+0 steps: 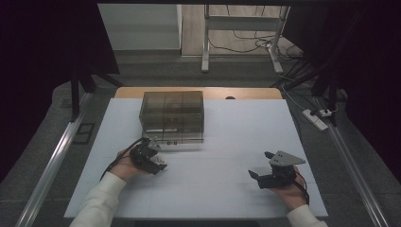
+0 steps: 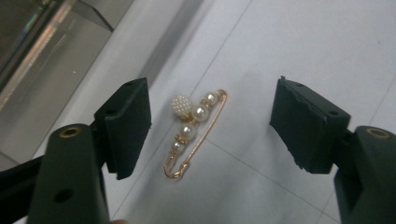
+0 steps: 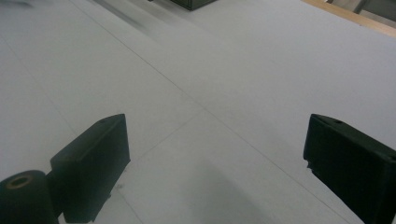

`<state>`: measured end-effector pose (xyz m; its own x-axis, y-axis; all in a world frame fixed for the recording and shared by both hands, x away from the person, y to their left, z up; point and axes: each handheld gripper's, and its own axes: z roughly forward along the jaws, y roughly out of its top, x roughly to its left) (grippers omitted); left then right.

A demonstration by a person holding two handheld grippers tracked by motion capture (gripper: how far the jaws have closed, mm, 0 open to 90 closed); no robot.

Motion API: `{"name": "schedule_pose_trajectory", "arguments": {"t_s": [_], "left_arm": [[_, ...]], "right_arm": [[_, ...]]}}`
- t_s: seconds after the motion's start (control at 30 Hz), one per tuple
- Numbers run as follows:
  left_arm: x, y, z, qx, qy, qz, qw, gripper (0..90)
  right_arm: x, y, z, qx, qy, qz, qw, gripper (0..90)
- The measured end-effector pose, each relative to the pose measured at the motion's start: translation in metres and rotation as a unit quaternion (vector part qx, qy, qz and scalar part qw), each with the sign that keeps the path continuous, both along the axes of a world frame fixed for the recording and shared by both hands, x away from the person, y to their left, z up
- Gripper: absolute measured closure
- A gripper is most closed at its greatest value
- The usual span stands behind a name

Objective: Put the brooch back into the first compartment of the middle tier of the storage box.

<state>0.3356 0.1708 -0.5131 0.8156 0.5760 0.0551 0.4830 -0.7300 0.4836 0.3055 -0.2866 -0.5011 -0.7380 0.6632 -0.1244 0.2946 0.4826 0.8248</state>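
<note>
White table mat [image 1: 227, 142], dim room w/ dark curtains around. Your left gripper [image 2: 210, 126] has its jaws spread wide, nothing held; the gold pearl brooch pin [image 2: 194, 133] lies flat on the mat between them, closer to the left pad [image 2: 128, 126], not touching. Just beyond sits the smoky clear drawer box [image 1: 173, 117]. Right gripper [image 1: 265, 165] rests well apart over bare mat, jaws wide, empty. Step looks like pre-grasp. Next: lower, centre on the pin, close gently; it's thin & flat, so it may slip.
</note>
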Motion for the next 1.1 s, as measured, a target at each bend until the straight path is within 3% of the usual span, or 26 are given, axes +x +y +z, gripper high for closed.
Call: {"name": "schedule_pose_trajectory", "arguments": {"t_s": [0.27, 0.37, 0.47, 0.6, 0.67, 0.9, 0.93, 0.97, 1.1], "left_arm": [[0.005, 0.002, -0.006, -0.006, 0.019, 0.000, 0.9998, 33.7], [0.006, 0.002, -0.009, -0.004, 0.027, -0.002, 0.9996, 39.4], [0.007, 0.006, -0.010, -0.024, 0.039, -0.003, 0.9990, 44.2], [0.007, 0.009, -0.011, -0.031, 0.035, 0.009, 0.9989, 54.3], [0.007, 0.009, -0.010, -0.029, 0.032, 0.009, 0.9990, 68.9], [0.002, 0.006, -0.008, -0.016, 0.017, 0.003, 0.9997, 72.6], [0.002, 0.008, -0.007, -0.021, 0.015, 0.005, 0.9996, 72.6], [0.002, 0.012, -0.006, -0.031, 0.020, 0.006, 0.9993, 79.7], [0.001, 0.013, -0.008, -0.031, 0.021, 0.007, 0.9993, 79.7]], "right_arm": [[0.000, 0.000, 0.000, 0.000, 0.000, 0.000, 1.0000, 6.9], [0.000, 0.000, 0.000, -0.001, 0.000, 0.000, 1.0000, 6.9], [0.000, 0.000, 0.000, 0.000, 0.000, 0.000, 1.0000, 7.0], [0.000, 0.000, 0.000, -0.002, 0.000, 0.000, 1.0000, 7.1], [-0.001, 0.001, 0.000, -0.002, 0.001, 0.001, 1.0000, 7.1], [-0.001, 0.001, 0.000, -0.004, 0.000, 0.000, 1.0000, 7.1], [-0.001, 0.001, 0.000, -0.004, 0.001, 0.000, 1.0000, 7.1], [-0.001, 0.001, 0.000, -0.004, 0.001, 0.000, 1.0000, 7.1], [-0.001, 0.001, 0.000, -0.004, 0.001, 0.000, 1.0000, 7.1]]}}
